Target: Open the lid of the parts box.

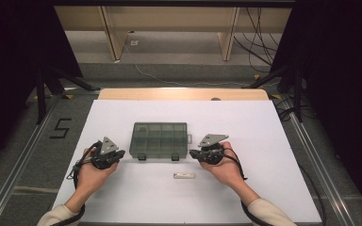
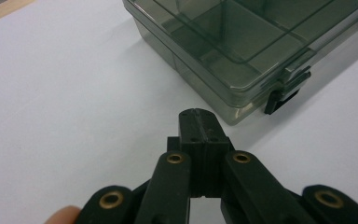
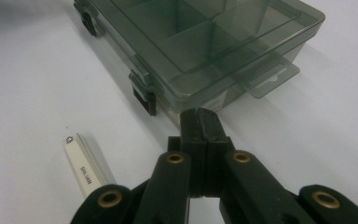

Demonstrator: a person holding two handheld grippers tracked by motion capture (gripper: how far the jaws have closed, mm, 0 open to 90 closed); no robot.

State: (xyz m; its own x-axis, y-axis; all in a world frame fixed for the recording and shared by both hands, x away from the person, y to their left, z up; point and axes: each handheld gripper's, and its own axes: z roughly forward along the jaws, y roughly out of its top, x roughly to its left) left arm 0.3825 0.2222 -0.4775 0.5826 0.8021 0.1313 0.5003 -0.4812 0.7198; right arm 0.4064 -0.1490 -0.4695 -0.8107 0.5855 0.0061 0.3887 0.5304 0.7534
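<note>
Now both the left gripper (image 1: 120, 154) and right gripper (image 1: 192, 153) flank the compartment box (image 1: 159, 140), jaws clenched on nothing, each just beside a near corner.

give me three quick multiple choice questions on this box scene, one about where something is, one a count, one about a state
1. Where does the small white bar lie?
A. inside the box
B. on the white table nearer the person than the box
C. beyond the box

2. How many black latches show on the near edge of the box?
A. one
B. two
C. four

3. What is the state of the box lid?
A. closed
B. fully open
C. taken off and set aside

Answers:
1 B, the high view shows the bar on the table between the two hands, on the person's side of the box.
2 B, two dark latches sit on the near edge.
3 A, the clear lid lies flat over the compartments in both gripper views.
</note>
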